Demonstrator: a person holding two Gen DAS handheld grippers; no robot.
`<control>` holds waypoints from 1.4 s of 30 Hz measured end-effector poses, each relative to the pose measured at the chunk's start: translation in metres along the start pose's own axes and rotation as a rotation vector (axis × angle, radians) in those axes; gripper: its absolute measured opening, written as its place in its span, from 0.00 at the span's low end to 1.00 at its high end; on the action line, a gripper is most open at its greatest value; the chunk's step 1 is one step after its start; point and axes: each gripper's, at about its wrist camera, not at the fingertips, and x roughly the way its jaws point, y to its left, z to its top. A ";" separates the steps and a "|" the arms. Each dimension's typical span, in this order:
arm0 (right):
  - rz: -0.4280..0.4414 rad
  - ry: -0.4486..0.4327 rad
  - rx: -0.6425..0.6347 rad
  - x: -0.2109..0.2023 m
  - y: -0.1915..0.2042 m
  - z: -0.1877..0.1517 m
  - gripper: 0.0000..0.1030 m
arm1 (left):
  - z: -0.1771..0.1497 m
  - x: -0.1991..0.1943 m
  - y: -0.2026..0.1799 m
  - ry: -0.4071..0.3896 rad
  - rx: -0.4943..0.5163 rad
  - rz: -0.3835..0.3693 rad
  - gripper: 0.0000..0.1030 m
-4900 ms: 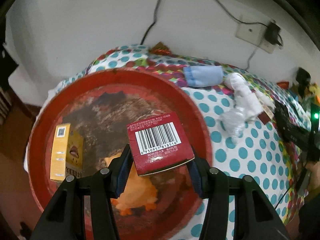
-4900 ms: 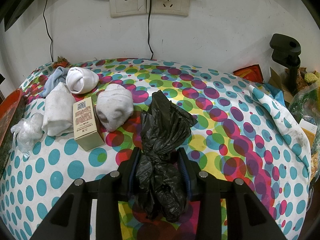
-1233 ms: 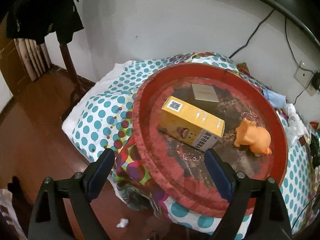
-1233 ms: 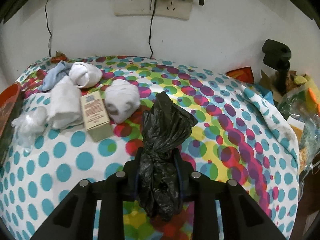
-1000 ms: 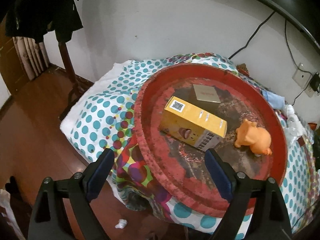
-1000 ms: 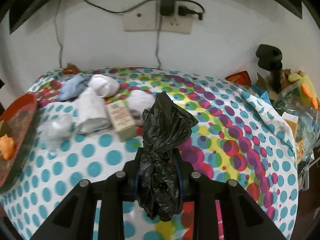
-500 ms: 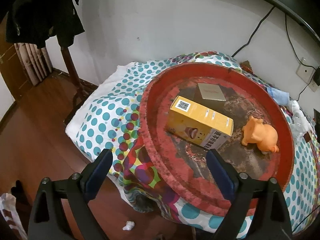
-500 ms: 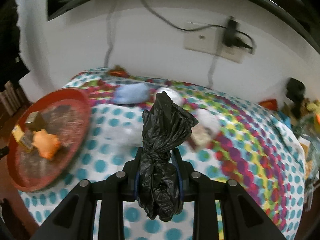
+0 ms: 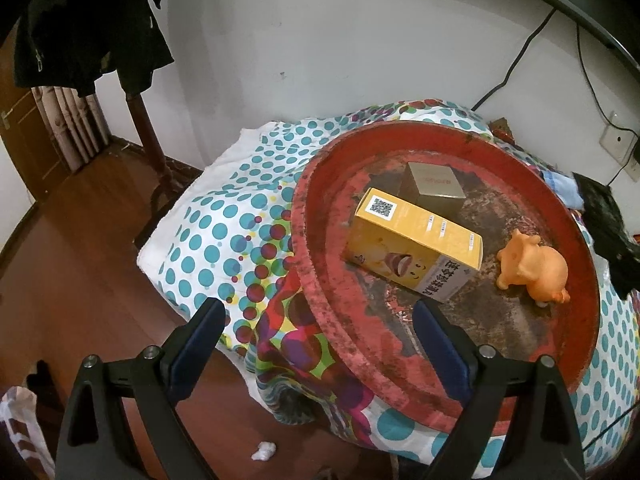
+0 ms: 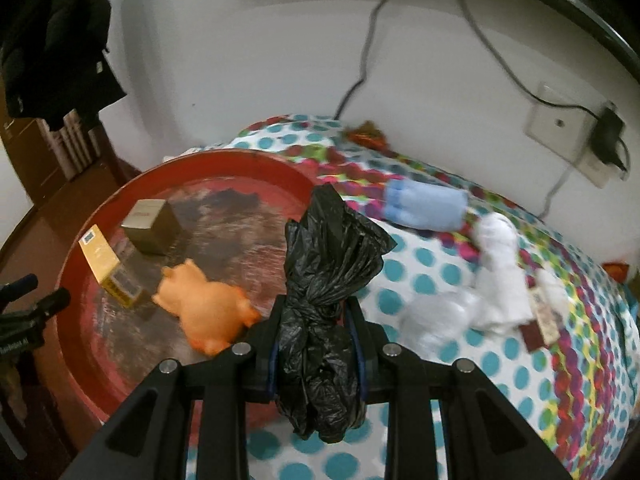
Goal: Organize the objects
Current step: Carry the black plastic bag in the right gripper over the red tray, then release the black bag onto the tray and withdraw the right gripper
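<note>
— What is the right hand-held gripper carrying?

— A crumpled black plastic bag, pinched between its two fingers, with the top of the bag fanning out above them. It hangs over the near edge of the red round tray, by the spotted cloth covering the desk.

— And the left hand-held gripper?

— Spread wide, nothing between its fingers. It sits off the desk's corner, the tray ahead of it and wooden floor under its left finger.

— What lies in the tray?

— A yellow box on its side (QR code facing up), a small tan box just behind it, and an orange toy animal near the right rim.

— Anything left on the cloth?

— A light blue sock, white rolled socks, a clear plastic wad and a small box, all blurred, well apart from the tray.
</note>
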 end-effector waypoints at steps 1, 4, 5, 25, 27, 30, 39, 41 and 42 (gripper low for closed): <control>0.003 0.002 -0.006 -0.006 0.017 0.004 0.27 | 0.000 0.000 0.000 0.001 -0.001 -0.001 0.91; 0.015 0.014 -0.015 -0.003 0.043 0.016 0.27 | 0.000 0.002 0.001 0.005 -0.002 0.003 0.91; 0.018 0.020 -0.021 0.000 0.046 0.020 0.27 | 0.000 0.003 0.002 0.005 -0.001 0.005 0.91; -0.040 0.161 -0.075 0.071 0.090 0.073 0.27 | -0.001 0.009 0.004 0.005 0.009 0.012 0.91; -0.044 0.166 -0.076 0.074 0.090 0.071 0.27 | 0.000 0.010 0.004 0.009 0.004 0.009 0.91; -0.039 0.173 -0.075 0.077 0.090 0.069 0.27 | 0.000 0.010 0.003 0.007 0.003 0.003 0.91; 0.009 0.154 -0.051 0.074 0.093 0.067 0.36 | -0.001 0.012 0.002 0.014 0.001 -0.007 0.91; 0.028 0.156 -0.051 0.072 0.095 0.066 0.37 | -0.001 0.012 0.003 0.014 -0.004 -0.013 0.91; 0.030 0.153 -0.050 0.070 0.095 0.065 0.38 | -0.001 0.012 0.003 0.012 -0.005 -0.013 0.91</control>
